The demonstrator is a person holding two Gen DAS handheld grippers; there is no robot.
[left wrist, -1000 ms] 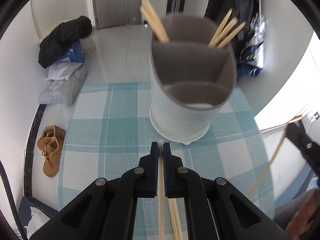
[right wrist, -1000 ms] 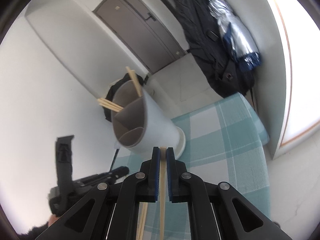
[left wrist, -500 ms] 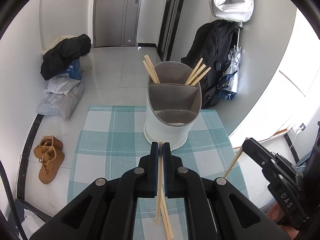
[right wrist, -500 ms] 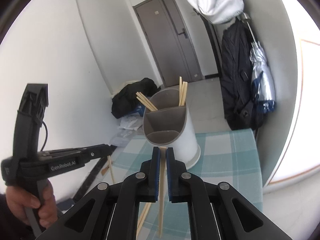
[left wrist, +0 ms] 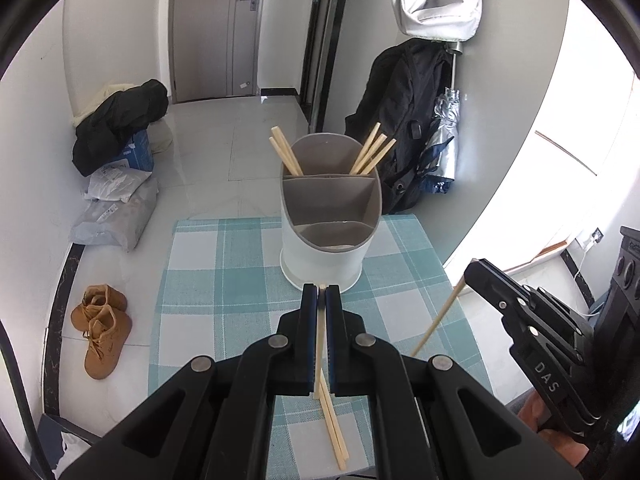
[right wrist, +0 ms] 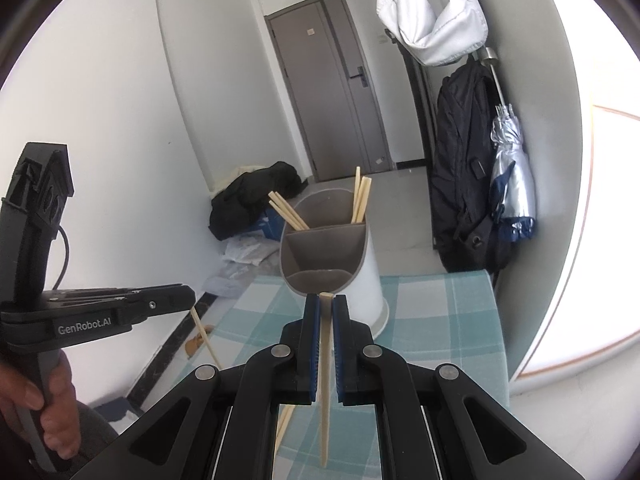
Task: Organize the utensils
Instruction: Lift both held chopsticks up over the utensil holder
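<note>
Chopstick (left wrist: 320, 336) pinched in shut left claw (left wrist: 321, 289), another (right wrist: 325, 360) in shut right claw (right wrist: 326, 298), holder (left wrist: 328, 220) just ahead.

holder's (left wrist: 320, 256) low front compartment contents unclear, chopstick (right wrist: 325, 380) partly hidden by pads

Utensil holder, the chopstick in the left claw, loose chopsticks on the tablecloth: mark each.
utensil holder (left wrist: 320, 258), left wrist view, white outer wall
chopstick (left wrist: 319, 344), left wrist view, shaft between pads
loose chopsticks (left wrist: 335, 432), left wrist view, mid-shaft
</note>
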